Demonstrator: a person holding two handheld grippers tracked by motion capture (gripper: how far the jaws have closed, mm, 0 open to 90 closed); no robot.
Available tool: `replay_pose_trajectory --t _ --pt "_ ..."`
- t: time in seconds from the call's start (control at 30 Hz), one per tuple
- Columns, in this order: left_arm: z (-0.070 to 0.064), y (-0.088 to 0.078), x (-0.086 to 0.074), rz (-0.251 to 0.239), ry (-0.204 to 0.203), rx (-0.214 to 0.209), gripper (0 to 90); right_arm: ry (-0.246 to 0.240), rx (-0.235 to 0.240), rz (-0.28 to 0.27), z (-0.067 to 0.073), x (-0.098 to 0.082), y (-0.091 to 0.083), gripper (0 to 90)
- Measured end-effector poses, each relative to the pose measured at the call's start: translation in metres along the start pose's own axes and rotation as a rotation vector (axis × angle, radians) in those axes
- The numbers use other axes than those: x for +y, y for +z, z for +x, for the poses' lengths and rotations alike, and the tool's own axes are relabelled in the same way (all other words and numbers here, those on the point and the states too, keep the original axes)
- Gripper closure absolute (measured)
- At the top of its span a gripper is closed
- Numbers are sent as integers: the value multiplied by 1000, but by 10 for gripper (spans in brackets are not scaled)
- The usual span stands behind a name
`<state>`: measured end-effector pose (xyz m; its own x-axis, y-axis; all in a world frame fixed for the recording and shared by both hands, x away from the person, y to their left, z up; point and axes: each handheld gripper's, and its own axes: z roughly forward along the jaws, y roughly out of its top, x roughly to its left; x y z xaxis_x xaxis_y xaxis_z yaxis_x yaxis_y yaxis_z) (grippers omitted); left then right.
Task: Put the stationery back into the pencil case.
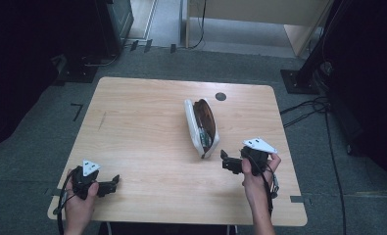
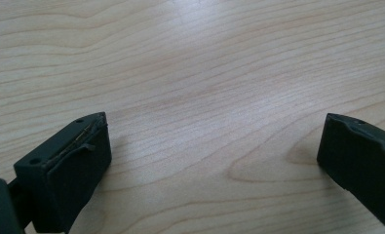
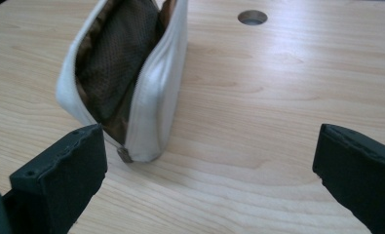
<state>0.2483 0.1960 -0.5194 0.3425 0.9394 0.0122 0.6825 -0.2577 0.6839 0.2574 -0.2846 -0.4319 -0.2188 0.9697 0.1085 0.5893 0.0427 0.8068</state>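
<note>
We start with the white pouch [image 1: 201, 128], which lies a little right of the table's middle, unzipped, its brown lining open to view. Its long axis runs from far to near, the near end tipped slightly rightward. In the right gripper view the pouch [image 3: 158, 92] stands on its side with the mouth gaping toward us, and the zipper pull [image 3: 125, 155] sits at the near corner, low against the wood.

That near end points almost at the right gripper [image 1: 224, 160], which rests just beside it, to the right and slightly nearer us. Its jaws are spread wide with nothing between them; seen along them, the pouch's near end lies ahead and to the left jaw's side.

The left gripper [image 1: 115, 181] sits well apart at the near left corner of the table [image 1: 147, 156], jaws likewise spread over bare wood [image 2: 209, 97].

We judge the right hand the natural one to act: a short reach forward and leftward, along the pouch's axis, would bring the jaws onto the near end.
</note>
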Motion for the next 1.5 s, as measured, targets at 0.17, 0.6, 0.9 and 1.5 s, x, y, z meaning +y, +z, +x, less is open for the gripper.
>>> replay_pose_trajectory --t 0.17,0.6,0.9,1.5 --pt "0 0 0 0 0 0 0 13 -23 13 -9 -8 1 0" --pt "0 0 0 0 -1 0 0 25 -84 57 -30 -29 2 0" --pt "0 0 0 0 -1 0 0 57 -118 79 -49 -47 3 0" --pt "0 0 0 0 0 0 0 101 -193 122 -87 -75 3 0"
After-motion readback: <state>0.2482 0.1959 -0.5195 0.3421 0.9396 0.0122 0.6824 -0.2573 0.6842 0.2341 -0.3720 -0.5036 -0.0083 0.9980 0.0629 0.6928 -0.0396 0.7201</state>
